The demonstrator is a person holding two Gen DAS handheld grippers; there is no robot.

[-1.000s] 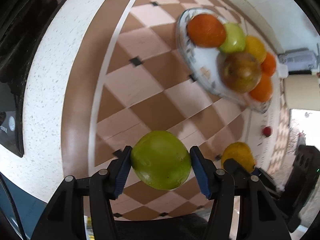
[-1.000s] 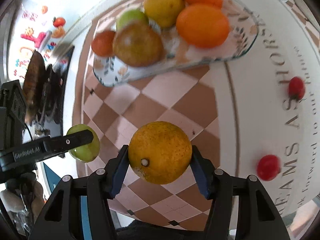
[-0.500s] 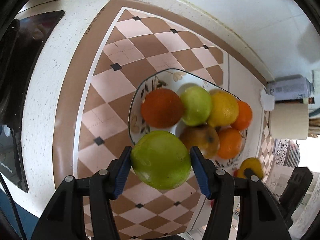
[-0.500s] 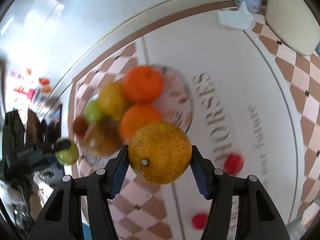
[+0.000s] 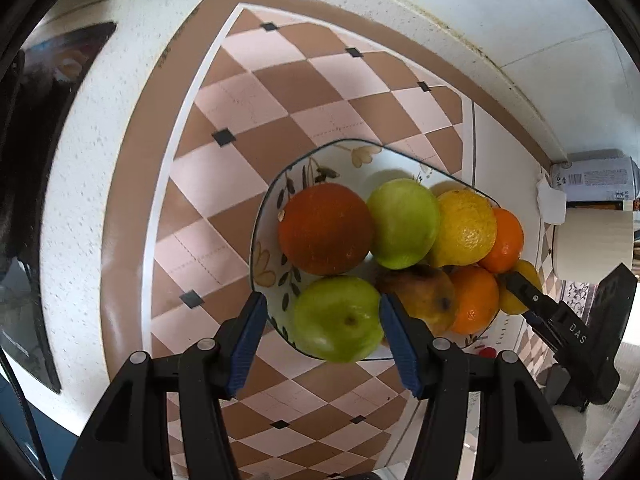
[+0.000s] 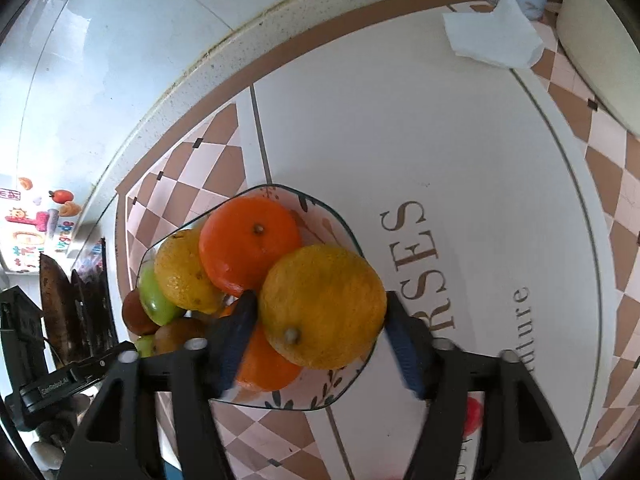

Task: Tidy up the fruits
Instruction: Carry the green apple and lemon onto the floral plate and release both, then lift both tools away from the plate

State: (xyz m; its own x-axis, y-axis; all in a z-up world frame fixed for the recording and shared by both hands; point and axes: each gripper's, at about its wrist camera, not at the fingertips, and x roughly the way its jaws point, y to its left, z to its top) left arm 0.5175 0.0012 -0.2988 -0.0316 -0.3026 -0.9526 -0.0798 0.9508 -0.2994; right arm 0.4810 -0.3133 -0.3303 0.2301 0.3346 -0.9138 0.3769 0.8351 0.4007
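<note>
Within a second both my tongs have swung in from the checked countertop to hang over the flower-painted white fruit plate [image 5: 280, 200]. My right gripper [image 6: 320, 330] has just been opening: its blue pads now stand clear of the round yellow-orange citrus [image 6: 322, 306] between them, which sits over the plate's near rim. The smooth green apple [image 5: 338, 318] in my left gripper [image 5: 322, 340] has gone from above bare tiles to above the plate's near edge.
</note>
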